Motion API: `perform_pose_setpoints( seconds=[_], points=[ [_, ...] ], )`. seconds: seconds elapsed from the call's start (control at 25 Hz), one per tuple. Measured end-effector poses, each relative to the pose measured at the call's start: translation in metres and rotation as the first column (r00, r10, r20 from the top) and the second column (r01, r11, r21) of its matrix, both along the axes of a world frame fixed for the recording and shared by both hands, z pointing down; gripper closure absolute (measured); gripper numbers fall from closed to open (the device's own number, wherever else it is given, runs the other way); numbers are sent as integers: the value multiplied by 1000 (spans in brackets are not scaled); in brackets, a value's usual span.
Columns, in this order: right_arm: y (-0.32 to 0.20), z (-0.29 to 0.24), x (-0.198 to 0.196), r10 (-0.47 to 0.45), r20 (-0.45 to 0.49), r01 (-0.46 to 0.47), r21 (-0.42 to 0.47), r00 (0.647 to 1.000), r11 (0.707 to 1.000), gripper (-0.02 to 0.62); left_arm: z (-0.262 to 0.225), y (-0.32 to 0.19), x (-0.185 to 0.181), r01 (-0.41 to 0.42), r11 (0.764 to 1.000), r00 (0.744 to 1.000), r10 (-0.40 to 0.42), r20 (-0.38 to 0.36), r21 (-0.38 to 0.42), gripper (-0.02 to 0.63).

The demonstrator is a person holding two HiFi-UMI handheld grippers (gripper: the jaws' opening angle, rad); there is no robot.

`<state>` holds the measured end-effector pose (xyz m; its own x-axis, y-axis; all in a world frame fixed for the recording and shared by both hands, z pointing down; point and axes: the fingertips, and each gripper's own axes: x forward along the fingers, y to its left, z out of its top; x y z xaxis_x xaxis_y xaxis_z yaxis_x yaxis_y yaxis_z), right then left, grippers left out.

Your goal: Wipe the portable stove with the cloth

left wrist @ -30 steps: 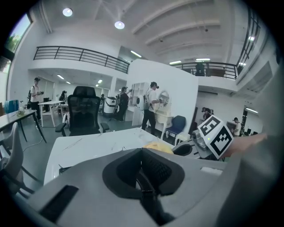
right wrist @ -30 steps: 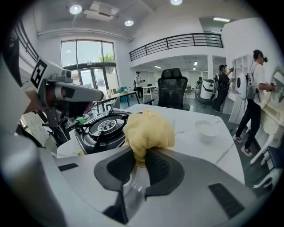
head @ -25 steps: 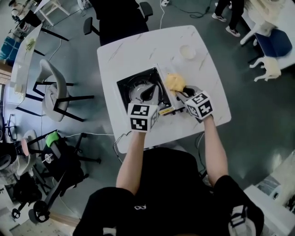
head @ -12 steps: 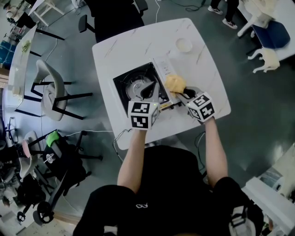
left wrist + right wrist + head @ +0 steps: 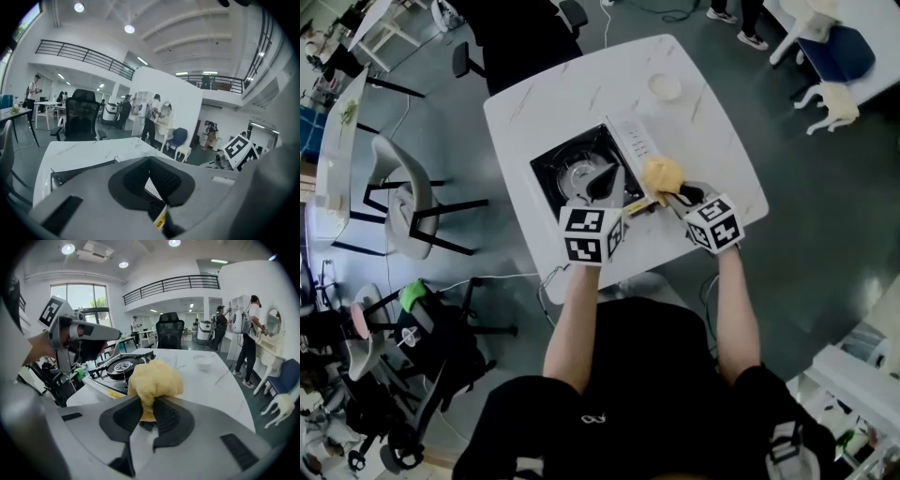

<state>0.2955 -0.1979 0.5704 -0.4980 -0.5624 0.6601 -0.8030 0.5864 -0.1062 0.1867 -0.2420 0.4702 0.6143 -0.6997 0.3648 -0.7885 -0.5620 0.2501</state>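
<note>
The portable stove (image 5: 572, 169) sits on the white marble table (image 5: 712, 141), black burner well on the left and white control panel on the right. My left gripper (image 5: 602, 178) rests shut over the burner; in the left gripper view its pads (image 5: 166, 180) meet above the stove's panel and a yellow label. A yellow cloth (image 5: 661, 173) is bunched up in my right gripper (image 5: 675, 195), at the near right end of the stove. In the right gripper view the cloth (image 5: 154, 378) bulges out of the shut gripper (image 5: 149, 401), with the stove (image 5: 119, 366) just left of it.
A small white bowl (image 5: 664, 86) stands at the table's far right, also seen in the right gripper view as the bowl (image 5: 205, 360). A grey chair (image 5: 403, 202) stands left of the table, a black office chair (image 5: 525, 37) beyond it. People stand far off.
My right gripper with the cloth has slid a little toward me along the stove's right side. The left gripper has stayed on the stove. The head camera has shifted.
</note>
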Motion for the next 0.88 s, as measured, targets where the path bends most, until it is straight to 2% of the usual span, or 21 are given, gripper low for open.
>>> perform_pose_setpoints(
  seconds=[0.16,0.24,0.48,0.72,0.8,0.88],
  points=[
    [-10,-42,0,113,55,-117,89,992,989,540,-20,2,-11,5,999,1000,-4,-31,37,606],
    [-16,-72,-8,137,98,-151,152,986,977,540,-35,3,-21,22,998,998,-18,-57,60,606],
    [-7,-143,-56,108,225,-179,327,968,928,540,-79,19,-69,98,985,990,-82,-111,145,606],
    [13,-195,-112,134,317,-255,381,939,888,540,-121,45,-147,235,950,966,-204,-161,204,606],
    [24,-209,-129,151,334,-284,397,930,873,540,-131,61,-169,265,937,960,-234,-156,227,606],
    [35,-222,-149,144,314,-277,432,938,858,540,-139,75,-184,274,928,960,-246,-137,254,606]
  ],
)
